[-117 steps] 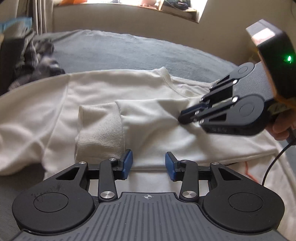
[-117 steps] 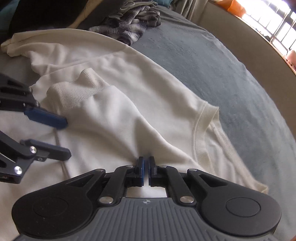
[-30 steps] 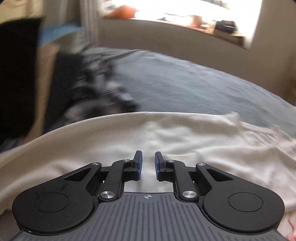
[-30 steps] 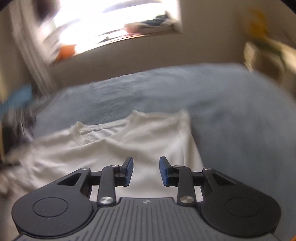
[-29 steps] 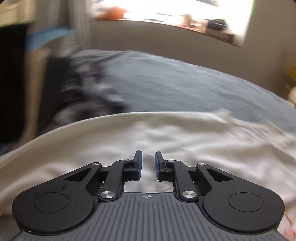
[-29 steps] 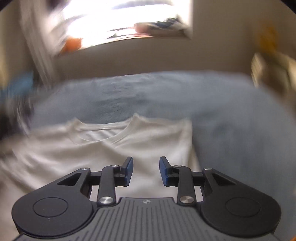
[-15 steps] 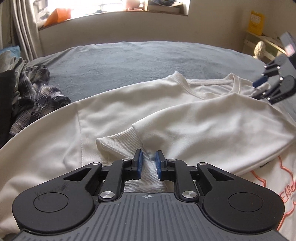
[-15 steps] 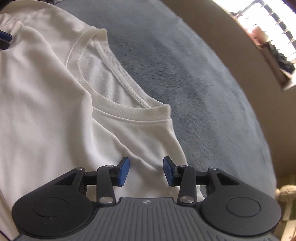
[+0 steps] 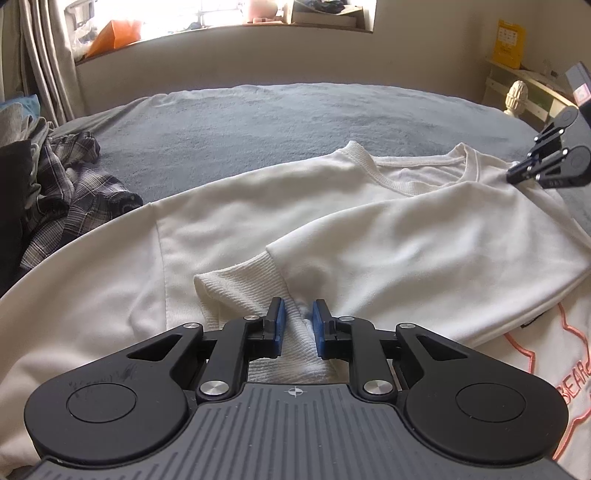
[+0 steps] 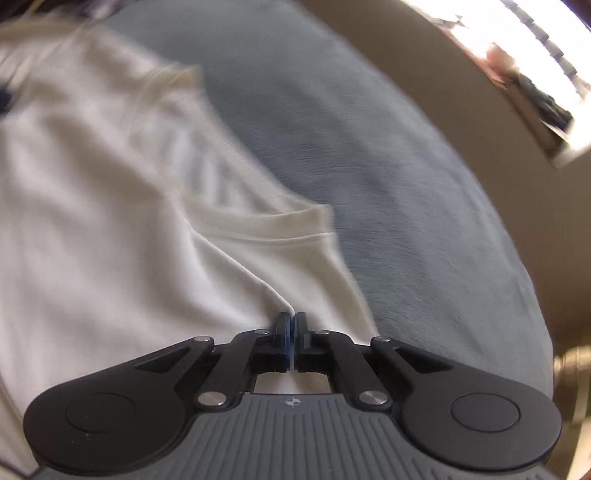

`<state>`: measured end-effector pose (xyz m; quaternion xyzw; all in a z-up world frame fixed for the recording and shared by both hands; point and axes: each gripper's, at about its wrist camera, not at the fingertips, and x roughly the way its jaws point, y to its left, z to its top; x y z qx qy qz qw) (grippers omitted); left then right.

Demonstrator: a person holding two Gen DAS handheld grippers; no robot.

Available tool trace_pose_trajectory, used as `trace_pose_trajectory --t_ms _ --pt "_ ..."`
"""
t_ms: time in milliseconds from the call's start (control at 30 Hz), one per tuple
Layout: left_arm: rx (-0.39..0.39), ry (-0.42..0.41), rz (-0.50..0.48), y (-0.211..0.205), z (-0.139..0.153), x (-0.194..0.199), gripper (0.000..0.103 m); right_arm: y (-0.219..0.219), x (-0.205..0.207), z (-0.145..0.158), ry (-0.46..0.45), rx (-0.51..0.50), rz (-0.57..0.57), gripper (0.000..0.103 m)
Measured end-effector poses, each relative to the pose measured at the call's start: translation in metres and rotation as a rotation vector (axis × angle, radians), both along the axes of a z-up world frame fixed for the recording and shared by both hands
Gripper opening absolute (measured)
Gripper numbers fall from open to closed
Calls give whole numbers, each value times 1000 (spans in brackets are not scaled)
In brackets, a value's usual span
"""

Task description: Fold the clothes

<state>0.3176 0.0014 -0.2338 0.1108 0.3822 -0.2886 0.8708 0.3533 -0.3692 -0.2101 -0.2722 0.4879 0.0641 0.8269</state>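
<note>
The right gripper point(image 10: 290, 336), parted half a second ago, is now pinching the white cotton sweatshirt point(image 9: 369, 229); the left gripper point(image 9: 297, 325) is straddling its ribbed cuff point(image 9: 243, 291), jaws apart, beside a crumpled plaid shirt point(image 9: 77, 192).

A grey-blue blanket point(image 9: 295, 114) covered the bed ahead of the tongs. Beyond it, daylight flooded a window point(image 9: 221, 14) above a beige wall point(image 9: 240, 59), its sill point(image 9: 207, 31) cluttered. Curtains point(image 9: 44, 59) hung far left. A wooden bedpost finial point(image 9: 517, 98) and a yellow box point(image 9: 511, 44) stood far right.
</note>
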Motion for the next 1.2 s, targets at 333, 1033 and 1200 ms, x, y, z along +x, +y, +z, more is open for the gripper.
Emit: trace_pose_trajectory --t_ms 333,1033,1200 --pt "13 -24 -1 -2 0 -3 18 -76 -17 22 -245 417 -527 24" --pt "-87 149 132 7 9 18 18 -154 -148 34 -209 972 -838 14" --pt "-30 137 172 12 34 10 18 -126 -234 70 -299 1079 -885 15"
